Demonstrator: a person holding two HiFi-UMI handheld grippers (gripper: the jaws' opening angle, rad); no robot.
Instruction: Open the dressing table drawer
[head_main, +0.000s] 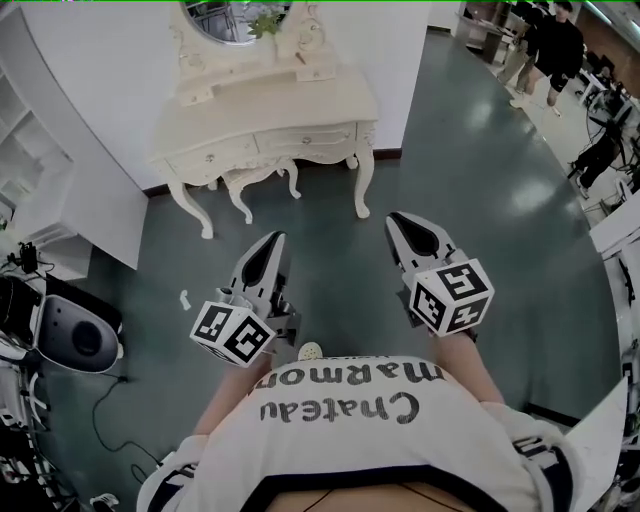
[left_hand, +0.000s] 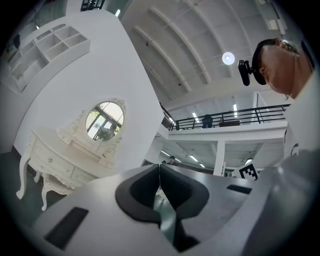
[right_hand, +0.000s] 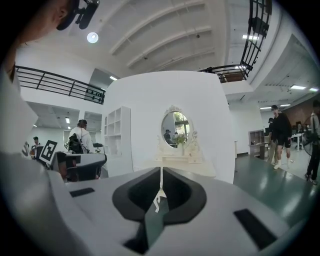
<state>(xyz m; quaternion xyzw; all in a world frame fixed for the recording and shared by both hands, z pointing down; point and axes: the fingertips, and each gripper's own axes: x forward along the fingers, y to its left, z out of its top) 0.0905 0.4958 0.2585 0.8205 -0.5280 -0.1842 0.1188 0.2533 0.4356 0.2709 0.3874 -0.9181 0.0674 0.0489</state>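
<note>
Approach is the step in hand, as I judge it: the dressing table (head_main: 268, 108) stands against the curved white wall (head_main: 110, 70) at the far side of the green floor (head_main: 470, 200), well apart from both grippers, and its drawer (head_main: 305, 137) in the front is fully shut. The left gripper (head_main: 270, 243) and the right gripper (head_main: 402, 224) are held out in front of the person (head_main: 380, 440), side by side, pointing toward the table. Each gripper view shows the two dark pads (right_hand: 181, 192) pressed together with nothing between them, so both are closed and empty. The next move calls for closing the gap to the table, then parting one gripper's jaws and lining them up on the drawer front, whose handle is too small to make out from here
</note>
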